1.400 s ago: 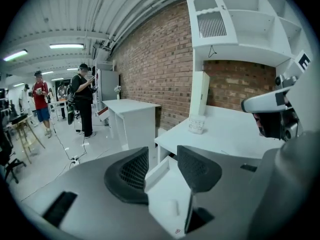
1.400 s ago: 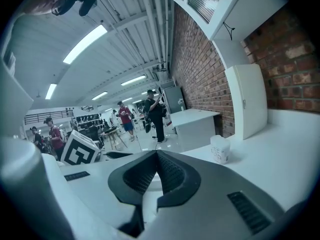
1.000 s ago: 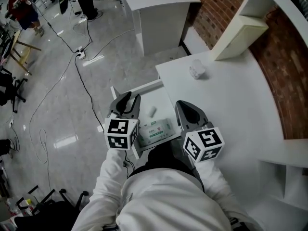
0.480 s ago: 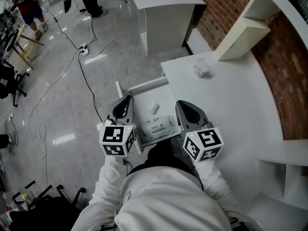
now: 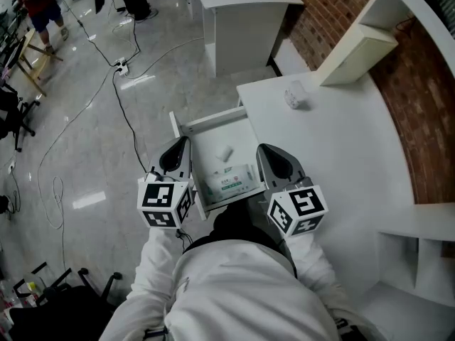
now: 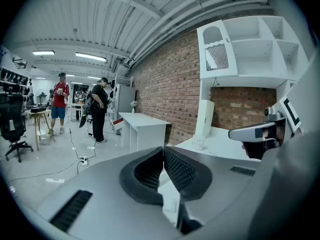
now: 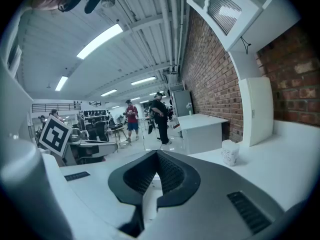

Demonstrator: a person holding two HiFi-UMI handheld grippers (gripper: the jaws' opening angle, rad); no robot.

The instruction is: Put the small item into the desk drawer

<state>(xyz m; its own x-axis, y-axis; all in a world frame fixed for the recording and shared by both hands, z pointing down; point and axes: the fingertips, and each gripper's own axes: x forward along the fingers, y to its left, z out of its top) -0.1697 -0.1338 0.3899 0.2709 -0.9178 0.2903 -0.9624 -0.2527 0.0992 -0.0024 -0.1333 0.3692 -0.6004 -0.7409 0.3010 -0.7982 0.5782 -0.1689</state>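
In the head view the desk drawer [image 5: 210, 119] stands pulled out, left of the white desk top [image 5: 334, 141]. A small white item [image 5: 225, 151] lies loose on the drawer's floor, with a packet of wipes [image 5: 229, 183] just nearer me. My left gripper [image 5: 175, 156] hangs at the drawer's left rim, jaws shut with nothing between them, as the left gripper view [image 6: 163, 156] confirms. My right gripper [image 5: 274, 163] sits over the desk edge to the drawer's right. It is likewise shut and empty in the right gripper view [image 7: 156, 161].
A crumpled white cup-like thing [image 5: 293, 94] stands on the desk near its far corner. A cream box [image 5: 352, 48] leans at the brick wall. A second white desk [image 5: 242, 13] stands beyond; cables [image 5: 121, 84] trail over the grey floor, and people stand far off.
My left gripper has drawn back leftward from above the drawer to its left rim, and its jaws have closed empty. The small item stays in the drawer. The right gripper has barely moved.
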